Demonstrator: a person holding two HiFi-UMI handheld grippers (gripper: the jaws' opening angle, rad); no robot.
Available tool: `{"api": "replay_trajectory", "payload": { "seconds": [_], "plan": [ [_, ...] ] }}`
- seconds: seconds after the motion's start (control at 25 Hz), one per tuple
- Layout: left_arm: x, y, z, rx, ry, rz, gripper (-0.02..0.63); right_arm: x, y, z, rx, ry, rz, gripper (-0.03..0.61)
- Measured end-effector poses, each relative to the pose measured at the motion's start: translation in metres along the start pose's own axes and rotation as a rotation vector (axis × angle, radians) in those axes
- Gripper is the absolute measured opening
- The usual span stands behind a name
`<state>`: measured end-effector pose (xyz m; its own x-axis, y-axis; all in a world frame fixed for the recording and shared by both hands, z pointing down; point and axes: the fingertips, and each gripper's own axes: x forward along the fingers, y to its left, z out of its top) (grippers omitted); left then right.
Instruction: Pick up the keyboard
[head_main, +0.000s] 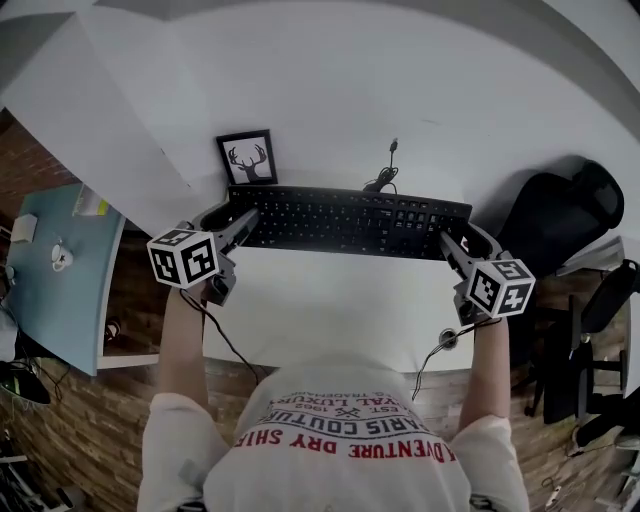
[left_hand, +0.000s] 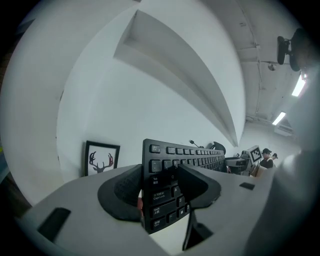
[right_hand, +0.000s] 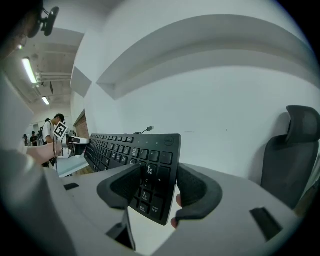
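Both our left gripper (head_main: 245, 222) and right gripper (head_main: 447, 243) clamp the long black plastic keyboard (head_main: 350, 220) by its ends. Next, we reckon, comes an even lift.

The head view looks steeply down on the surface (head_main: 330, 310); left and right gripper views face inward, close, from the shared keyboard's (head_main: 350, 220) opposite ends.
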<state>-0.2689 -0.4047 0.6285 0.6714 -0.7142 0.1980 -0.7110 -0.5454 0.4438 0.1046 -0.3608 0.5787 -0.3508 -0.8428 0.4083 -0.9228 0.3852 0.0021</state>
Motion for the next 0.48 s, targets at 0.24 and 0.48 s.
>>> {"api": "replay_trajectory", "payload": {
  "seconds": [0.24,0.48],
  "plan": [
    [-0.003,-0.005,0.016,0.024,-0.020,-0.010,0.229,-0.006,0.002,0.011,-0.002,-0.032,-0.010,0.234],
    [-0.005,-0.007,0.021,0.033,-0.026,-0.009,0.228,-0.007,0.003,0.014,0.007,-0.049,-0.021,0.235]
  ]
}}
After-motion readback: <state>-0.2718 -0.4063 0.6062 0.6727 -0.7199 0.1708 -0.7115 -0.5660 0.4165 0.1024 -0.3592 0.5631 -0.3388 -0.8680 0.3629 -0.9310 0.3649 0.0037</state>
